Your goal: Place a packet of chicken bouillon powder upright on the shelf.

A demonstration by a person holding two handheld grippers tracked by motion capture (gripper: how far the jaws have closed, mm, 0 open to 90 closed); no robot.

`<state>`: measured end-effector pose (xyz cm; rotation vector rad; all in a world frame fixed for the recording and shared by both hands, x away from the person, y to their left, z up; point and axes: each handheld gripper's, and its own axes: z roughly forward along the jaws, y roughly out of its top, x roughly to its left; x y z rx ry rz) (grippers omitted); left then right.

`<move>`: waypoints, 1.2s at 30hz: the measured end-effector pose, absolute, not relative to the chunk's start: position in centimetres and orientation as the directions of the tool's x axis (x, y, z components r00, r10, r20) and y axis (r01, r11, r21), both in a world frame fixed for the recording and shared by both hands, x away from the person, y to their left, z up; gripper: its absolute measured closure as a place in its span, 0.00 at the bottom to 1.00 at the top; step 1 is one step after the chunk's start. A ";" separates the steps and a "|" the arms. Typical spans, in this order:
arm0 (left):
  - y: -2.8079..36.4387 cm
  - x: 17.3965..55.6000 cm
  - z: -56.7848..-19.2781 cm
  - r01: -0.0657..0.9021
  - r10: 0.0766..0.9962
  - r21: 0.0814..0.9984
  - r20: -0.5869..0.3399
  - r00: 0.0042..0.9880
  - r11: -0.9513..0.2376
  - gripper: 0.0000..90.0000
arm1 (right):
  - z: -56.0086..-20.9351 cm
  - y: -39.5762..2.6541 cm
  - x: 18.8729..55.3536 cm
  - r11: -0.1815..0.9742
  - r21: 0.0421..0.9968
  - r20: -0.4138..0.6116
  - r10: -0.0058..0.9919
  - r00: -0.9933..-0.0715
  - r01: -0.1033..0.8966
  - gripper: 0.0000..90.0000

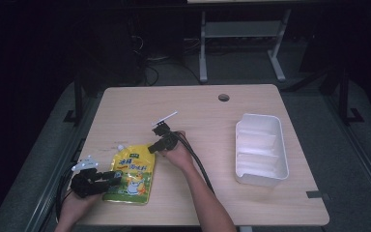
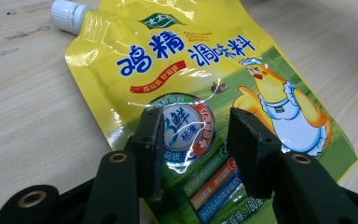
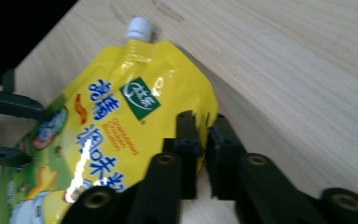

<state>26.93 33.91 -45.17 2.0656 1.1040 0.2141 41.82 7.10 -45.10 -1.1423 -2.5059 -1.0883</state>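
Note:
A yellow spouted seasoning pouch [image 1: 131, 173] lies flat on the wooden table [image 1: 198, 111] near its front left, white cap [image 1: 121, 146] pointing away. My left gripper [image 1: 112, 178] hovers at the pouch's left side; in the left gripper view it [image 2: 193, 149] stands open, the two fingers [image 2: 149, 144] spread over the printed face of the pouch [image 2: 191, 60]. My right gripper [image 1: 154, 146] is at the pouch's upper right corner. In the right gripper view it [image 3: 205, 128] is shut on the pouch's [image 3: 112, 116] thin side edge, below the cap [image 3: 138, 29].
A white plastic tray [image 1: 279, 145] with inner ridges stands at the table's right side. A round cable hole [image 1: 223, 97] sits near the far edge. Bare wood lies between pouch and tray. Dark floor and desk legs surround the table.

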 end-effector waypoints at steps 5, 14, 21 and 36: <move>34.2 27.0 -45.0 0.638 0.777 0.697 -0.185 0.602 -0.329 0.58 | -44.4 7.2 41.4 0.442 0.568 0.428 0.562 -0.708 0.694 0.99; 36.2 27.1 -44.3 0.629 0.801 0.759 -0.265 0.536 -0.169 0.34 | -41.3 6.5 39.8 0.423 0.667 0.390 0.504 -0.771 0.614 1.00; 36.3 28.0 -44.3 0.656 0.754 0.742 -0.350 0.555 -0.138 0.21 | -38.2 5.8 37.6 0.396 0.755 0.343 0.441 -0.829 0.523 1.00; 35.5 28.9 -44.1 0.642 0.527 0.756 -0.496 0.690 -0.129 0.60 | -34.7 4.7 34.9 0.382 0.826 0.276 0.368 -0.888 0.415 1.00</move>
